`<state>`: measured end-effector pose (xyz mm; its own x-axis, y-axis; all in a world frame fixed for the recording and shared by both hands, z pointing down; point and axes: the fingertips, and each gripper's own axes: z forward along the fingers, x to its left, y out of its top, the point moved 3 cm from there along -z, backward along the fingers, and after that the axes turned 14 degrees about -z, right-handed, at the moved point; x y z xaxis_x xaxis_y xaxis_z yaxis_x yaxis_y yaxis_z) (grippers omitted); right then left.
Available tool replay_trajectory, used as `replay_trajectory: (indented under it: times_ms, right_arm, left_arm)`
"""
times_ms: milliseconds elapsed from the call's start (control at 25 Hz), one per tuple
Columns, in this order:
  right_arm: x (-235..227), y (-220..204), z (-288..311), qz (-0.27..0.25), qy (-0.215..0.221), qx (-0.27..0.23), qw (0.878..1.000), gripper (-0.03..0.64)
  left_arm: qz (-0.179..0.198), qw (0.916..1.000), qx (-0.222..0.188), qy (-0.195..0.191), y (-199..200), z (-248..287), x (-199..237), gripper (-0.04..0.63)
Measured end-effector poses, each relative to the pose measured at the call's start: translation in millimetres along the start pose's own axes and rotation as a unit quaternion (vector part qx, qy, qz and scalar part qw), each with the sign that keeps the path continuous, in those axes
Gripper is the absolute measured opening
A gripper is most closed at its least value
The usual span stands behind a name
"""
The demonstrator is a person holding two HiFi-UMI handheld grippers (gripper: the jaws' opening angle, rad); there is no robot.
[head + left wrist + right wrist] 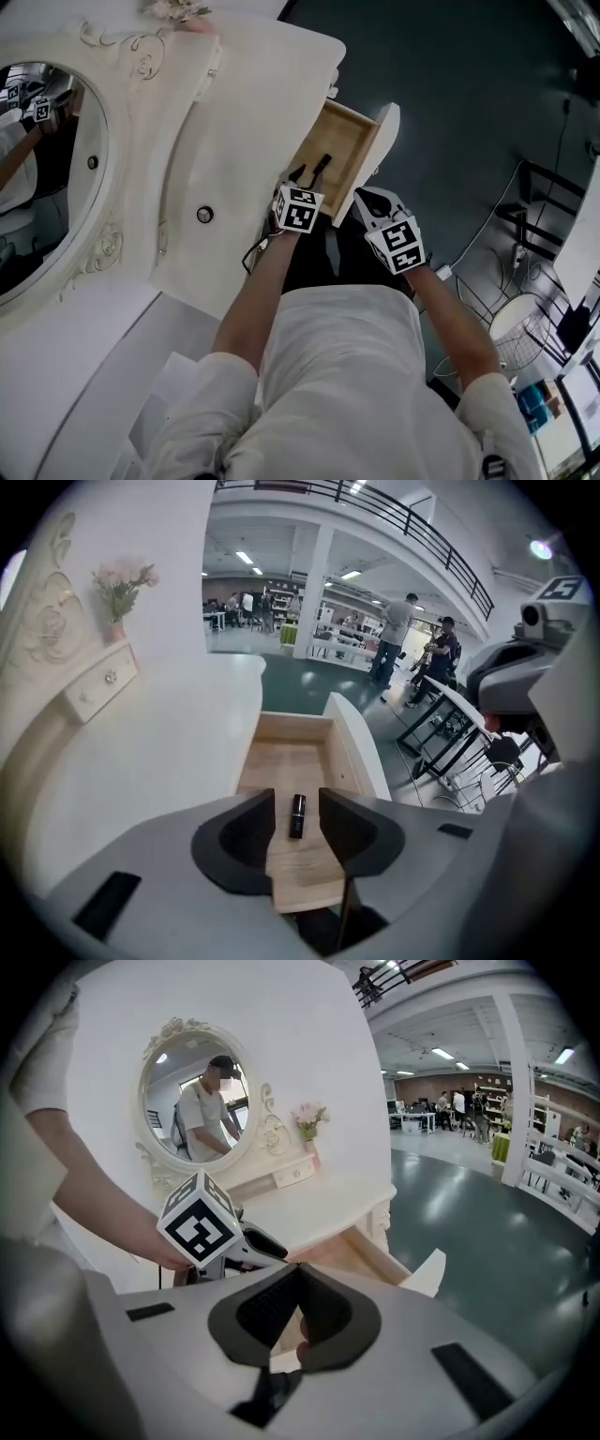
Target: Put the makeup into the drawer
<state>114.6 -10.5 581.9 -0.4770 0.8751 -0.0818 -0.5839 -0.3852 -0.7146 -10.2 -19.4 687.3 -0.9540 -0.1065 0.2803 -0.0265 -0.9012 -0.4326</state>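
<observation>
- Head view: both forearms reach forward from the person's white-sleeved shoulders to the open drawer (347, 131) of the white vanity table (244, 112).
- The left gripper (309, 171) is angled steeply down, its dark jaws over the near end of the drawer's wooden floor and its marker cube towards the person.
- The right gripper (360, 195) hangs just beside it, off the drawer's white front panel, tilted less steeply.
- The oval mirror (37, 178) lies well to the left.
- Left gripper view: the jaws stand apart with nothing pressed between them.
- Through the gap a black lipstick (297, 816) lies flat on the drawer floor, lengthwise along the drawer and clear of both pads.
- The drawer's side walls run away ahead, and the tabletop lies to the left.
- Right gripper view: the jaw tips meet, leaving only a narrow wedge of gap lower down, and no object is gripped.
- The left hand and its cube sit just left of the jaws, over the drawer's edge.
</observation>
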Motion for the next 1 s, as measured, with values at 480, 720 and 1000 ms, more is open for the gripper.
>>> replay_trajectory:
  times_ms: [480,720,1000]
  right_arm:
    - [31,47,13,-0.069,0.056,-0.02,0.996,0.025]
    - [63,62,18,-0.108,0.088,-0.023,0.99,0.025]
    - [96,71,20,-0.148,0.123,-0.024,0.981,0.025]
  left_arm:
    - [-0.053,0.9906,-0.092,0.085,-3,-96,61,0.015]
    - [-0.08,0.9857,-0.122,0.085,-21,-134,75,0.014]
    - [-0.124,0.974,-0.164,0.096,-37,-171,89,0.015]
